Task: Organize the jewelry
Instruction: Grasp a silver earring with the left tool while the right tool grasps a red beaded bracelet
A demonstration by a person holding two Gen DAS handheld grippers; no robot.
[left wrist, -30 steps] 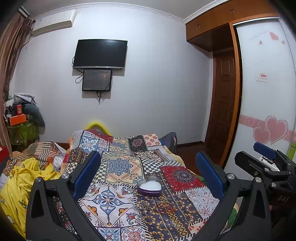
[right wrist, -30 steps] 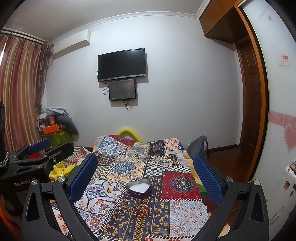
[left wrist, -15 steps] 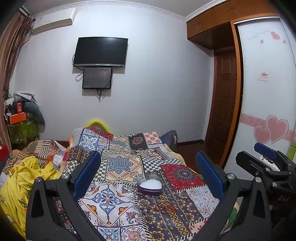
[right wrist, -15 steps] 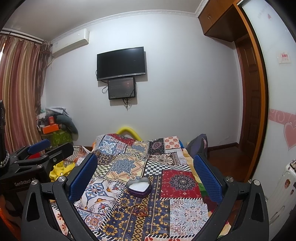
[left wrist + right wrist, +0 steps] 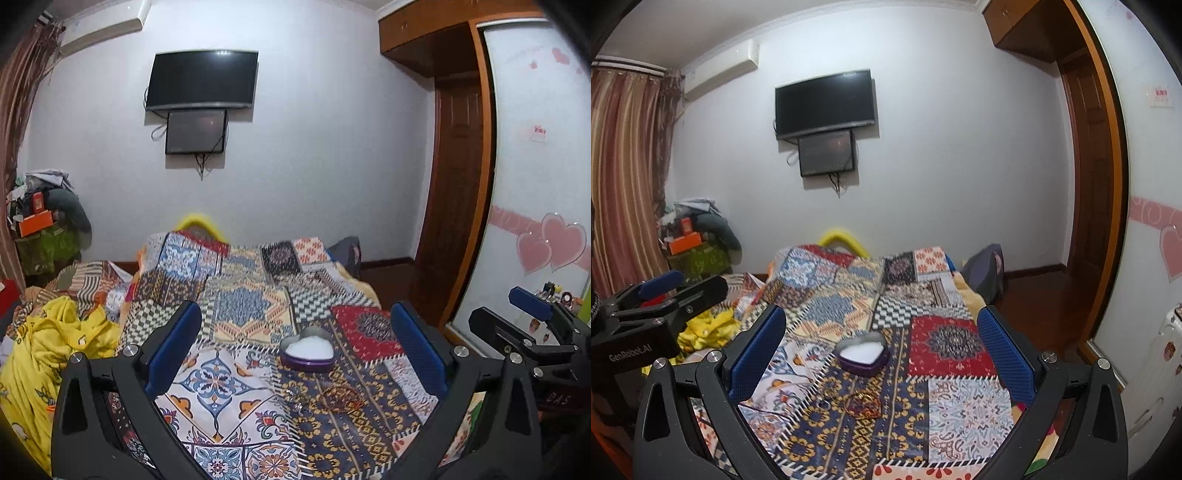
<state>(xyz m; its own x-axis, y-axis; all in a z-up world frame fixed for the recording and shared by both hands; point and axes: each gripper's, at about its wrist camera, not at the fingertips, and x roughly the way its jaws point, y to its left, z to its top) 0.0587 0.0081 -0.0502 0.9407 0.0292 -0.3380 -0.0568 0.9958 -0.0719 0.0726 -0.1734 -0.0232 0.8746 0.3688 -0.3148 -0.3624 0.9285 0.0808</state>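
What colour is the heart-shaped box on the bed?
The heart-shaped box is purple outside, white inside; the right wrist view shows it best.

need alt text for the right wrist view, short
An open purple heart-shaped box with white lining sits on a bed's patchwork quilt, small jewelry pieces lying just in front of it. The right gripper, blue-padded, is open and empty above them; the left gripper shows at left.

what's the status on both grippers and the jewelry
Left hand-held gripper open, empty. Right hand-held gripper open, empty. Heart box open on quilt, jewelry loose before it. Nothing in the way.
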